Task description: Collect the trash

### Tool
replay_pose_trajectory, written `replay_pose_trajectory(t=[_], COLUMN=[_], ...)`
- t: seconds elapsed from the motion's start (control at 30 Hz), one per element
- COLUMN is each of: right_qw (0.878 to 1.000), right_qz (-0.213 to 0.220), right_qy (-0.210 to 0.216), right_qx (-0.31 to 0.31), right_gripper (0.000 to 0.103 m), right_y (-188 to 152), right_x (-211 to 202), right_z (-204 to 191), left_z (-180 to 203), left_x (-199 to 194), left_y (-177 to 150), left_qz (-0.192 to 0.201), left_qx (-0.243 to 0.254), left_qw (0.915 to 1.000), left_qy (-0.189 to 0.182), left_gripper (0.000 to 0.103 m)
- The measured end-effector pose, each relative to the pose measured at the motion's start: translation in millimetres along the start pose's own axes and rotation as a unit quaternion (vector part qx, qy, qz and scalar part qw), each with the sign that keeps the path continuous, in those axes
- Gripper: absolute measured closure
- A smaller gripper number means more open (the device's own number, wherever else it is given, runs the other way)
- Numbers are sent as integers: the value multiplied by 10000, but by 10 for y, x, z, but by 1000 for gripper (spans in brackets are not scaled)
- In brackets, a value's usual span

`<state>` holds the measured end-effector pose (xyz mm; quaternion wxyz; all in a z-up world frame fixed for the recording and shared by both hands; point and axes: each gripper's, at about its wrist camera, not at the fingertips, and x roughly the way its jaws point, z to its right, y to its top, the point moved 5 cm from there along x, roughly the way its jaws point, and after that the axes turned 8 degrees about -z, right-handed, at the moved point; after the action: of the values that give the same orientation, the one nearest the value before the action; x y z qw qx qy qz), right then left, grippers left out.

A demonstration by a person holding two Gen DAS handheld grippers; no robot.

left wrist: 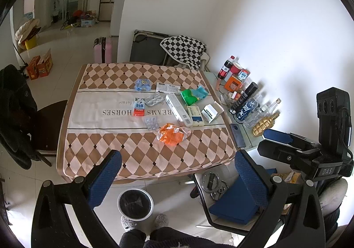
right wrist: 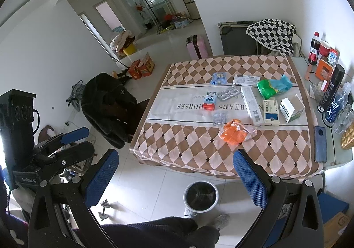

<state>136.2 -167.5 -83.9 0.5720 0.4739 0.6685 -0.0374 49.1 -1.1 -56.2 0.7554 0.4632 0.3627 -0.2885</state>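
Note:
Trash lies on the checked tablecloth [left wrist: 124, 150]: an orange wrapper [left wrist: 171, 134] [right wrist: 234, 131], a green and blue bag [left wrist: 192, 95] [right wrist: 273, 86], several medicine boxes [left wrist: 194, 115] [right wrist: 271, 113], blister packs [left wrist: 151, 122] [right wrist: 219, 118] and a blue packet [left wrist: 142, 84]. A round bin with a black liner [left wrist: 135, 203] [right wrist: 201, 196] stands on the floor in front of the table. My left gripper [left wrist: 177, 172] is open and empty above the table's near edge. My right gripper [right wrist: 176, 172] is open and empty beside it, also seen at the right of the left wrist view [left wrist: 278, 137].
A side table [left wrist: 245, 135] at the right holds several bottles [left wrist: 243, 102], a red cup [left wrist: 235, 68] and a dark phone [right wrist: 320, 144]. A chair with a black coat [right wrist: 108, 104] stands left of the table. A blue-seated chair [left wrist: 234, 201] and dumbbells [right wrist: 104, 208] are on the floor.

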Motion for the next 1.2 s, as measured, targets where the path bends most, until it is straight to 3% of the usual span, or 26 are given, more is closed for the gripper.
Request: replay_pose_trajectory(t=[1.2], right_qw=[9999], right_qz=[-79], right_qy=[-29], right_qx=[97], right_gripper=[0], right_y=[-23], right_x=[104], right_z=[-11], left_z=[-176], left_x=[94], left_y=[-111], left_qz=[-136], left_qx=[-13], left_qw=[9998], left_qy=[-113], left_gripper=[0])
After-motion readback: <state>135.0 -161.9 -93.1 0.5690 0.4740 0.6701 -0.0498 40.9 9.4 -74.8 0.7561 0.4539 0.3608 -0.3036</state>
